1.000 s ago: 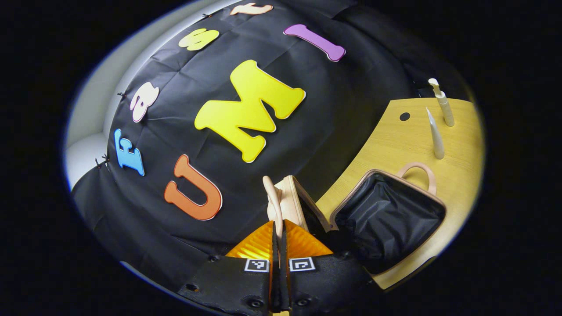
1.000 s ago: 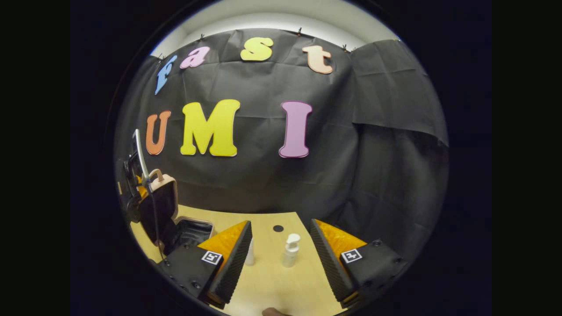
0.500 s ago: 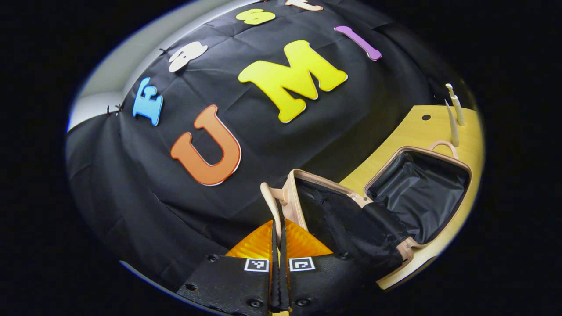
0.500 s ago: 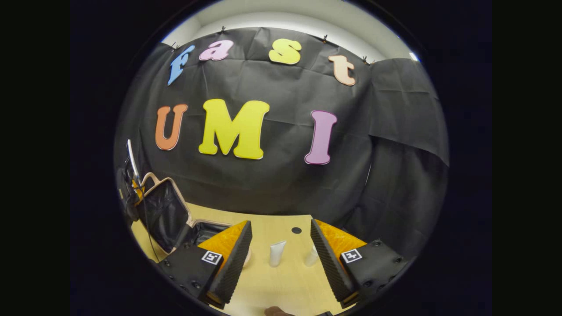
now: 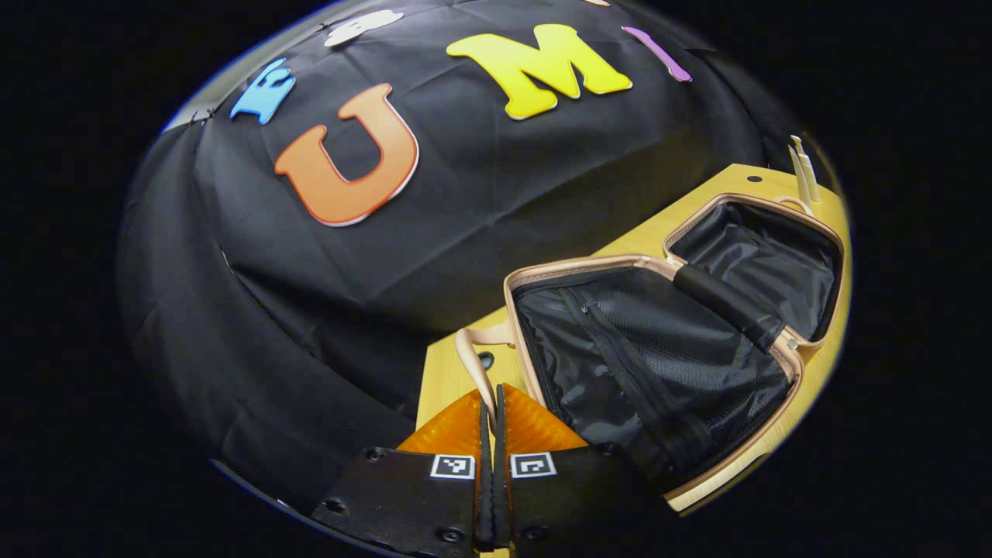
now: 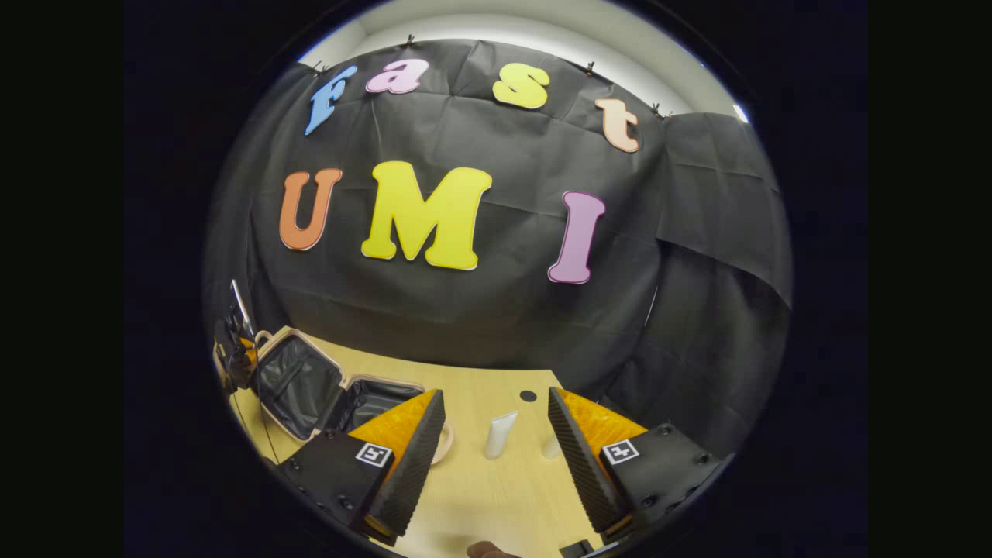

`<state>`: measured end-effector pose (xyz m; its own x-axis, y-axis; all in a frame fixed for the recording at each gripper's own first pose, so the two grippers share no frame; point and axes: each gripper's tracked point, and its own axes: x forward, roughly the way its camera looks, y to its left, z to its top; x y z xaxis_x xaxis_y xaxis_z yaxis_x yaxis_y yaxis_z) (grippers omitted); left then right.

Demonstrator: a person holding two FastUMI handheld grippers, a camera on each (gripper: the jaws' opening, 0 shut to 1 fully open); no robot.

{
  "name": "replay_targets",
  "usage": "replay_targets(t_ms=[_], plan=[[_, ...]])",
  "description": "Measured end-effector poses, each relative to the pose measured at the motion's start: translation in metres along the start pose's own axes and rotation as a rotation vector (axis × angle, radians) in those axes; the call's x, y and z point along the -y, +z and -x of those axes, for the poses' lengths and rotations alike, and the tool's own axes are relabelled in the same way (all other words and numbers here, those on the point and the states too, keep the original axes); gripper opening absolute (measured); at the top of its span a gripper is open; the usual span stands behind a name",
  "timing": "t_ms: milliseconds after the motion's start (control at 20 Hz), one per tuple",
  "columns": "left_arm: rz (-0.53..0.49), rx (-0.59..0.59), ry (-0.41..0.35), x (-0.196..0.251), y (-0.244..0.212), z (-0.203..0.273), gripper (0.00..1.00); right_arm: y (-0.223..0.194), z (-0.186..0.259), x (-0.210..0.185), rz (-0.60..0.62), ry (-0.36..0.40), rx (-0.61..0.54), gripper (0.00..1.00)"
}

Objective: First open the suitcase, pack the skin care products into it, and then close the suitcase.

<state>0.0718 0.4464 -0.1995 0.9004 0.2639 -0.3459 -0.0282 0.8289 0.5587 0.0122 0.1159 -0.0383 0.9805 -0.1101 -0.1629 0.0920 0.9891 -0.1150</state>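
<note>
The suitcase [image 5: 682, 325] is laid open on the wooden table [image 5: 449, 380], its black-lined lid [image 5: 643, 364] spread beside the base [image 5: 763, 252]. The lid's handle [image 5: 477, 364] is pinched between the closed fingers of the left gripper [image 5: 490, 411]. The right gripper [image 6: 496, 434] is held wide open, framing an upright white tube [image 6: 500, 434] and a bottle [image 6: 552, 447] standing just beside it.

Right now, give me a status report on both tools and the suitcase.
Left tool shut on lid handle, suitcase nearly flat open. Right tool open, facing tube on table. Nothing in the way.
</note>
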Motion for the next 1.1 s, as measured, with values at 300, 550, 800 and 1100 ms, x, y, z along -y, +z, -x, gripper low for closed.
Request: replay_targets(t_ms=[300,550,800,1100], plan=[[0.015,-0.081,-0.053,0.012,-0.038,-0.018,0.04,-0.015,0.007,-0.002,0.005,0.001,-0.042,0.79],[0.058,-0.103,-0.097,0.021,-0.053,-0.027,0.10,-0.019,0.010,-0.003,0.009,0.005,-0.048,0.79],[0.094,-0.119,-0.051,0.015,-0.064,-0.031,0.19,-0.030,0.013,0.001,0.011,0.016,-0.059,0.80],[0.182,-0.119,0.005,0.005,-0.053,0.003,0.84,-0.042,0.008,0.026,-0.003,0.041,-0.054,0.79]])
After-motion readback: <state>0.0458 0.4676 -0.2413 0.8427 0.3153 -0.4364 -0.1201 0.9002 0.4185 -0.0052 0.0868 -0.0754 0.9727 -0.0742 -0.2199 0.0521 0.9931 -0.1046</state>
